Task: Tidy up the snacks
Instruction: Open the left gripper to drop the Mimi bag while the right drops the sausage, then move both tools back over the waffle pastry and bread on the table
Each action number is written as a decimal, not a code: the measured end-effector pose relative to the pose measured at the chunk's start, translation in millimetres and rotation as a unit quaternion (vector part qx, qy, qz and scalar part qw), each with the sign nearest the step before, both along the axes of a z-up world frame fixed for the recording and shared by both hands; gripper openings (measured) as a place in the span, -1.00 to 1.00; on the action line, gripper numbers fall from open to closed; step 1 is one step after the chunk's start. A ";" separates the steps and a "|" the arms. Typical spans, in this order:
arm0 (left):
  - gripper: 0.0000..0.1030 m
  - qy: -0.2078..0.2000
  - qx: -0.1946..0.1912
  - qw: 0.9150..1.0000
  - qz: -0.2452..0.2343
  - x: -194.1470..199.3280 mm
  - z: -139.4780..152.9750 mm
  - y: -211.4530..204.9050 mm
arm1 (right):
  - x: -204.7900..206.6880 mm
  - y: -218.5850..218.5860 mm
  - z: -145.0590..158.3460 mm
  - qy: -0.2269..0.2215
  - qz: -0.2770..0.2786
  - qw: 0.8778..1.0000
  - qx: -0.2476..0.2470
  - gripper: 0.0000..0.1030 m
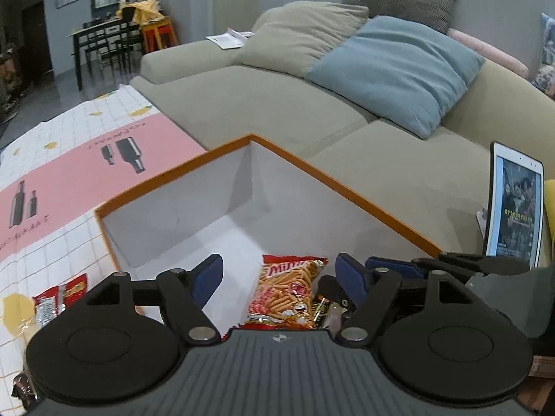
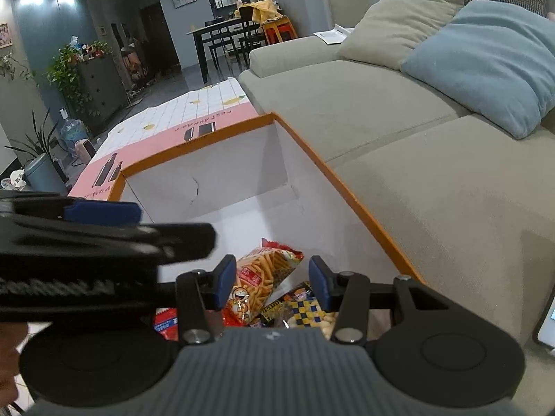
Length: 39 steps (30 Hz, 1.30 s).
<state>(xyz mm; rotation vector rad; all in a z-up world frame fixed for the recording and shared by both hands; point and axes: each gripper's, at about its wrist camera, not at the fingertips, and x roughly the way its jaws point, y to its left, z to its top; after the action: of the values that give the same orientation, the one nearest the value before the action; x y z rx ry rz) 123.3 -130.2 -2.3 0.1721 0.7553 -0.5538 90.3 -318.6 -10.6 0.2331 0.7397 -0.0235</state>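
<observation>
The left gripper point(image 1: 279, 275) hangs over the near end of the box with its jaws spread wide and nothing between them. Directly below the gap lies the fries snack bag point(image 1: 289, 293), flat on the white floor of the orange-rimmed box point(image 1: 347, 187). At 3 o'clock of that bag sit darker wrapped snacks point(image 1: 321, 308), partly hidden by the right gripper point(image 1: 388, 267), which enters the left wrist view from 3 o'clock.

In the right wrist view the right gripper point(image 2: 272, 282) also holds its jaws spread and empty, poised above the same fries snack bag point(image 2: 263, 277). At 4 o'clock of the bag lies a checkered yellow-and-blue packet point(image 2: 305, 308), touching neighbouring wrappers; a red packet point(image 2: 166, 322) shows at 8 o'clock.

Outside the box, at 9 o'clock in the left wrist view, two red-and-silver sachets point(image 1: 59, 298) rest on the surface, which is covered by a pink and white grid cloth point(image 1: 69, 173). A sofa point(image 1: 277, 104) with a beige cushion point(image 1: 301, 34) and a blue cushion point(image 1: 399, 69) runs from 12 to 3 o'clock. A lit phone point(image 1: 515, 204) stands upright at 3 o'clock.
</observation>
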 end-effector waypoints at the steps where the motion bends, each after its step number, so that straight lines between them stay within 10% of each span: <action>1: 0.68 0.001 -0.002 1.000 0.004 0.9 2.0 2.5 | -0.7 0.3 -0.5 0.001 -0.001 1.000 0.002 -0.10; 20: 0.62 -0.050 -0.032 0.996 0.073 -32.3 52.7 72.4 | -24.1 29.6 25.6 -0.080 0.020 0.996 -0.022 0.00; 39: 0.62 -0.080 -0.041 0.972 0.217 -45.4 55.6 190.8 | -56.5 119.4 32.8 -0.166 0.180 0.969 -0.042 0.02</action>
<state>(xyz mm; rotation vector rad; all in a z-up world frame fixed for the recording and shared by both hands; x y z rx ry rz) 78.0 60.6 53.4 -0.0276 0.5866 -0.1506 33.8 -199.2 22.2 0.0174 0.4363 0.3231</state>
